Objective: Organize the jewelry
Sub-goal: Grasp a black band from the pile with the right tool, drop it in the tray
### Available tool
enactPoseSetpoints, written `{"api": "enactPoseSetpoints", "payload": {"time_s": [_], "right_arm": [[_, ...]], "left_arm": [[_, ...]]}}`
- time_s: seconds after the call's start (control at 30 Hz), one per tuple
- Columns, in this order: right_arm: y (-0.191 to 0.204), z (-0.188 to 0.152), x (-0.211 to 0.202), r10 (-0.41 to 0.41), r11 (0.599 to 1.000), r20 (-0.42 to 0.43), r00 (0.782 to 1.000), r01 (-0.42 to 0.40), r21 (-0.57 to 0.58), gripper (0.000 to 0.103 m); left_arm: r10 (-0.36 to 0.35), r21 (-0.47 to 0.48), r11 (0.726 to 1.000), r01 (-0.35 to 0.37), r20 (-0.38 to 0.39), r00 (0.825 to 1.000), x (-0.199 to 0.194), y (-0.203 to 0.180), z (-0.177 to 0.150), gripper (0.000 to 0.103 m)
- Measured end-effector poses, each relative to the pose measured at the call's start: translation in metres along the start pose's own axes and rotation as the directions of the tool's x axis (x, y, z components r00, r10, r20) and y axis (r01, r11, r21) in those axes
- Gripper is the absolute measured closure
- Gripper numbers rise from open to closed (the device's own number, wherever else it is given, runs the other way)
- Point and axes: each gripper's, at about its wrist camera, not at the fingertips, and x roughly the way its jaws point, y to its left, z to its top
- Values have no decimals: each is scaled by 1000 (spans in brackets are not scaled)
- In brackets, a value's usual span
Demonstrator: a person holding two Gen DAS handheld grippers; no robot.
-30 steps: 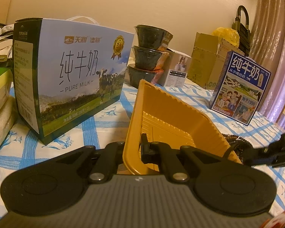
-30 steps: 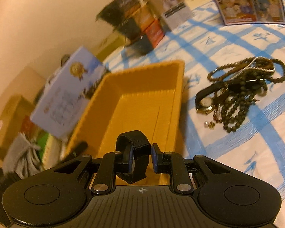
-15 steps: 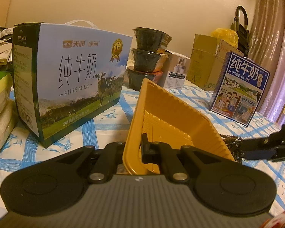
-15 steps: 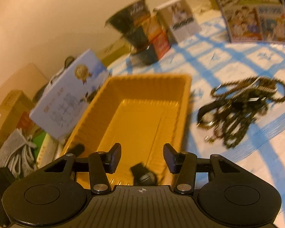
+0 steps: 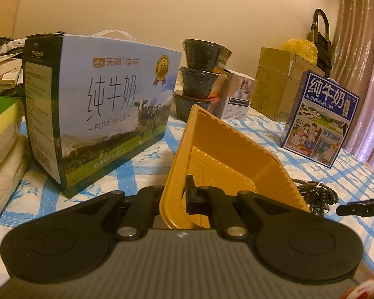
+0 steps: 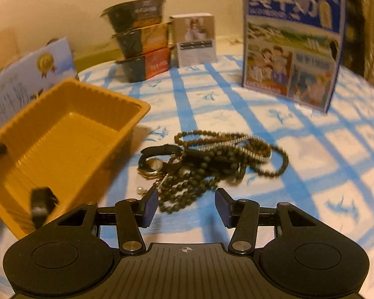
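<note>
The left tool (image 5: 179, 194) is clamped on the near rim of the yellow tray (image 5: 227, 159), one finger (image 5: 190, 194) inside the wall and the other outside it. It holds the tray tipped up, the far corner raised above the counter (image 5: 147, 164) and the ribbed floor sloping down toward the tool. The tool points slightly downward, nearly level.

The right tool (image 6: 187, 208) stands wide with nothing between its blue pads (image 6: 149, 206). It tilts down at the counter (image 6: 311, 149), hovering just short of the jewelry pile (image 6: 212, 159), whose nearest bead strands lie in front of the gap between the fingers. From the left wrist view, only its tip (image 5: 361, 206) shows at the right edge, beside the beads (image 5: 319, 194).

The pile lies on the blue-checked cloth just right of the tray (image 6: 62, 149): dark bead strings, a silver-toned chain (image 6: 251, 147), a watch (image 6: 153, 163) with a black strap, and a few small loose bits beside it. A small black piece (image 6: 41, 203), blurred, lies in the near corner of the tray.

Farther out, a large milk box (image 5: 99, 109) stands left of the tray, three stacked dark bowls (image 5: 202, 74) and a small white box (image 5: 239, 97) behind it, and a blue milk carton (image 6: 291, 47) stands upright beyond the pile.
</note>
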Motion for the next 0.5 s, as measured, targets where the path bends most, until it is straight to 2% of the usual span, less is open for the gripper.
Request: {"api": "enactPoseSetpoints", "payload": {"time_s": [0.3, 0.5], "right_arm": [[15, 7, 23, -11, 978, 26, 1000, 16, -209, 52], [29, 14, 47, -57, 931, 38, 998, 66, -358, 52]], "left_arm": [[6, 4, 1000, -6, 0, 1000, 0, 1, 2, 97], [7, 2, 1000, -7, -2, 1000, 1, 2, 2, 97]]}}
